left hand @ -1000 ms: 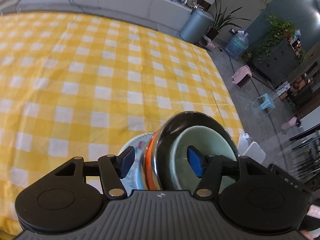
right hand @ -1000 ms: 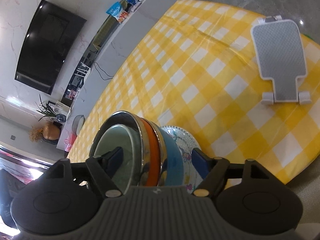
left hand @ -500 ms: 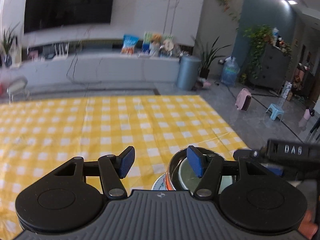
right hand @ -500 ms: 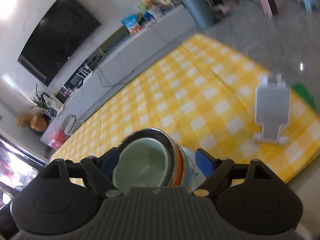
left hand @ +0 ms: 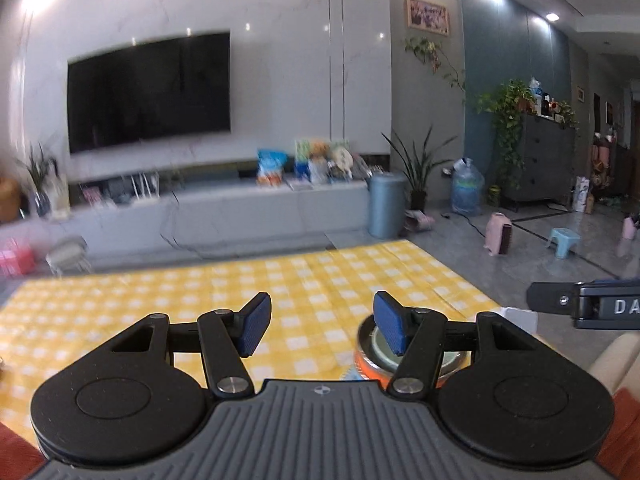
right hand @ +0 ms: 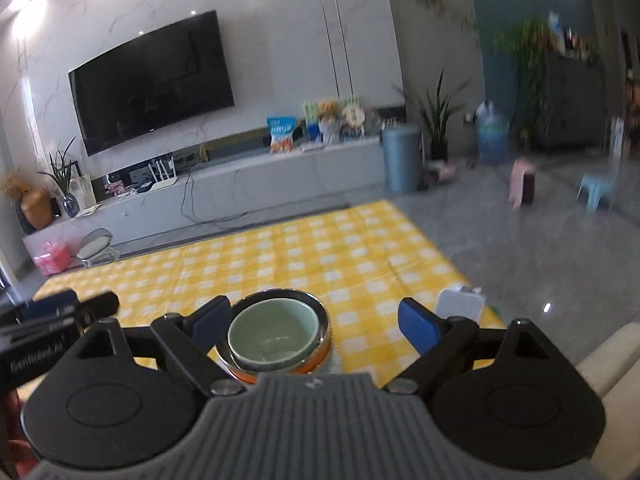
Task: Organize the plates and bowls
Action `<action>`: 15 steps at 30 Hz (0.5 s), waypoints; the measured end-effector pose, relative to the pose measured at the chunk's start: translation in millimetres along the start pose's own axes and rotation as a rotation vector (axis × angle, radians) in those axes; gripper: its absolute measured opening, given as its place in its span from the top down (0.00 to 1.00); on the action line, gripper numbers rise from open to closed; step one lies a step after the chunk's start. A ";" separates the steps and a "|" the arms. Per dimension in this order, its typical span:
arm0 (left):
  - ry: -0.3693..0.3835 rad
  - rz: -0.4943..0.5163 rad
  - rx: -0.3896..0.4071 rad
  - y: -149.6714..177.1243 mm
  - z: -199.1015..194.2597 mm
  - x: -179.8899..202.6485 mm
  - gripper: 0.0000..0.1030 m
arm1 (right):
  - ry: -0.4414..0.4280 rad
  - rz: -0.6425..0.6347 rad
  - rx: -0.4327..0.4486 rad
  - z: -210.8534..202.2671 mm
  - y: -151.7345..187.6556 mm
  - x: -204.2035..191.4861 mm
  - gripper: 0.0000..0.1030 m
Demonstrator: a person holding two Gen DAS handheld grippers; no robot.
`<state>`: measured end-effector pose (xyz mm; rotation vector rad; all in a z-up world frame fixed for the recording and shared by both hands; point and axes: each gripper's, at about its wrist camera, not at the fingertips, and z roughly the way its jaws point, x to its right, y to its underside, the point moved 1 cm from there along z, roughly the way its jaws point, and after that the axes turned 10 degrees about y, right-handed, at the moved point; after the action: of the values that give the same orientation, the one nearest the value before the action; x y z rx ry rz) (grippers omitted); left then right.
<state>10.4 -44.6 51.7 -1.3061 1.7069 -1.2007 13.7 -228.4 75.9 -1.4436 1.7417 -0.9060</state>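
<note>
Nested bowls (right hand: 276, 336) stand stacked on the yellow-checked counter (right hand: 320, 256), lower centre of frame. Left gripper (left hand: 320, 328) fingers spread, empty; right gripper (right hand: 316, 326) fingers have just been opening, gripping nothing. Stacking looks complete; next, retreat clear.

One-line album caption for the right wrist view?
Open right gripper above nested bowls on a yellow checked tablecloth.

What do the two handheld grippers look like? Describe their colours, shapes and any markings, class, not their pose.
Both match. The left gripper and right gripper each have a grey ribbed body, two black rounded housings with circular discs, black linkage arms with silver screws, and blue fingertip pads. A small round emblem marks each body. Seen side-on, the casings carry pale lettering, only partly readable. No cables show.
</note>
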 end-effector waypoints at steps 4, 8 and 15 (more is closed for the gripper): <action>0.006 0.025 -0.006 14.9 -4.7 7.5 0.32 | 0.046 -0.037 0.057 -16.5 20.5 -0.6 0.13; 0.027 0.005 -0.054 28.7 -4.8 4.7 0.32 | 0.094 -0.053 0.100 -22.5 40.1 -1.2 0.12; 0.025 -0.022 -0.066 39.2 0.3 0.0 0.26 | 0.118 -0.042 0.100 -12.9 67.9 -2.0 0.10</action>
<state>-2.9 -41.7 14.9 -1.3571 1.7675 -1.1874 -31.4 -215.9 24.9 -1.3914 1.7303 -1.1047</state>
